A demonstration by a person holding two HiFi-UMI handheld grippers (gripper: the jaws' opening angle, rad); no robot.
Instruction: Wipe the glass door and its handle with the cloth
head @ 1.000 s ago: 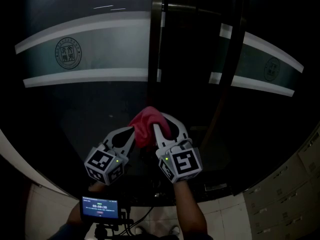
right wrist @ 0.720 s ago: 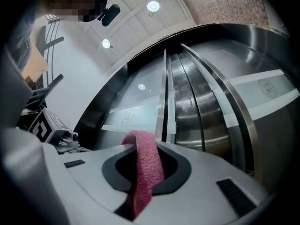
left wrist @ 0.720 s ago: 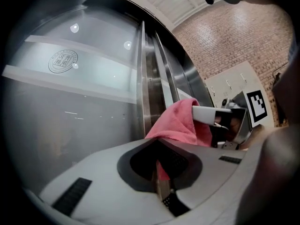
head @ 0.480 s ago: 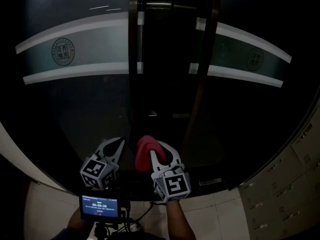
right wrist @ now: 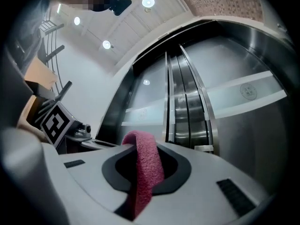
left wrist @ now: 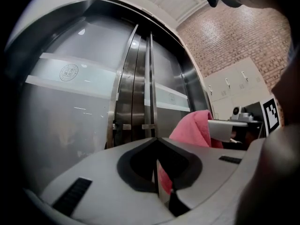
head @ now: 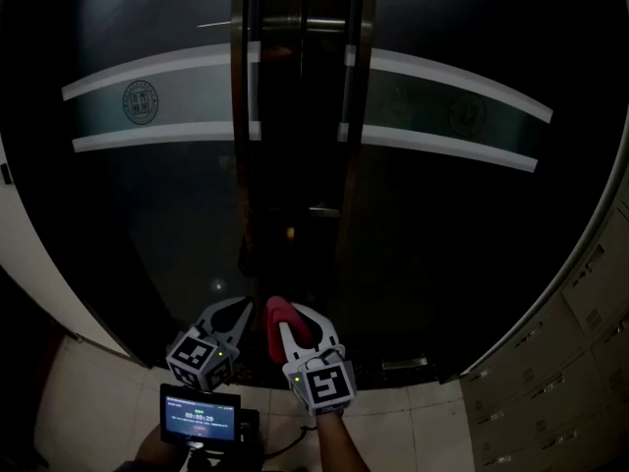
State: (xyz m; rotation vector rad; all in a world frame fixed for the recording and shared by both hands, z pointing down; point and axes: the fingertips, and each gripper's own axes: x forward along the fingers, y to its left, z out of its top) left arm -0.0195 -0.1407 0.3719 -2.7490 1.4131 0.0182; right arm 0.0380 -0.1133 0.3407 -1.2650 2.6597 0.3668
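Observation:
The dark glass door [head: 167,224] with its frosted band [head: 157,101] fills the head view, and steel vertical handle bars [head: 241,116] run down its middle. Both grippers are low, a little short of the glass. My right gripper [head: 295,313] is shut on the pink cloth [head: 276,317], which folds up over its jaws; the right gripper view shows the cloth [right wrist: 146,168] pinched between them. Just left of it, my left gripper [head: 234,309] is shut with nothing in its jaws. From the left gripper view the cloth [left wrist: 194,128] hangs beyond the closed left gripper [left wrist: 157,139], with the handle bars [left wrist: 149,78] ahead.
Pale lockers [head: 580,332] stand at the right beside the door, in front of a brick wall [left wrist: 225,36]. A small screen device [head: 200,413] sits low in front of the person. Pale tiled floor [head: 88,401] lies below the door.
The view has pulled back from the door. Both grippers have dropped lower and sit farther from the glass, and the handles have shifted to the centre. The right gripper still holds the cloth.

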